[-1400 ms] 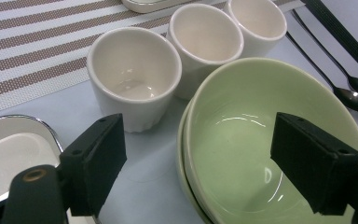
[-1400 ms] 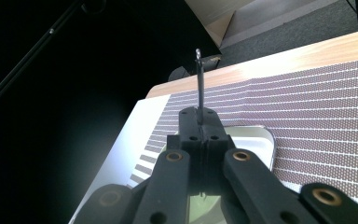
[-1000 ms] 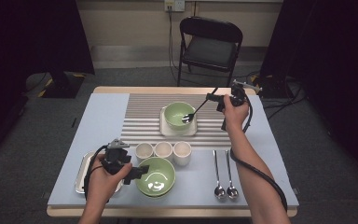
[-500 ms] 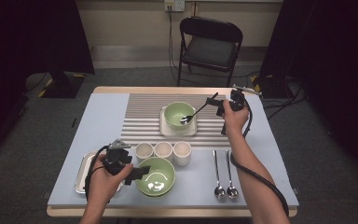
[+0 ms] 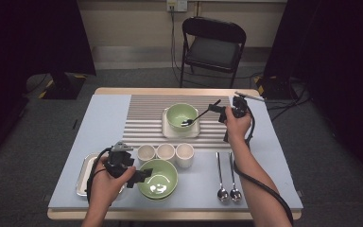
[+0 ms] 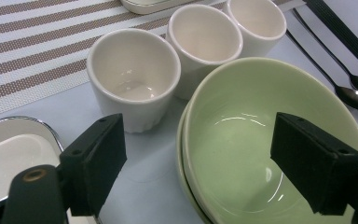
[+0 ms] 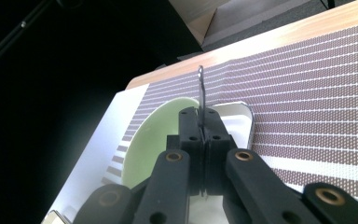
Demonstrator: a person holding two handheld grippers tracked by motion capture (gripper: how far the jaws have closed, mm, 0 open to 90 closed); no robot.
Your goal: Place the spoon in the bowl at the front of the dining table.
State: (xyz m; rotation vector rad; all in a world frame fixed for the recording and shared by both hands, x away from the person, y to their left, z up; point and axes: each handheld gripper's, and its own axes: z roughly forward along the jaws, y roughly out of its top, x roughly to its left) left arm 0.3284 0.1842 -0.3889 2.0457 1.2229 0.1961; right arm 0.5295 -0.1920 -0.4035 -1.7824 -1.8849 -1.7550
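Observation:
My right gripper is shut on the handle of a dark metal spoon. The spoon's tip rests inside the far green bowl, which stands on a white square plate. In the right gripper view the jaws pinch the spoon edge-on above that bowl. My left gripper is open at the left rim of the near green bowl. In the left gripper view its jaws straddle that rim without touching it.
Three white cups stand in a row behind the near bowl. Two spoons lie at the front right. A metal tray sits at the front left under my left hand. A striped placemat covers the far middle, and a folding chair stands beyond the table.
My right gripper has sunk slightly toward the near side with the spoon, whose tip stays in the far bowl. The left gripper has kept still.

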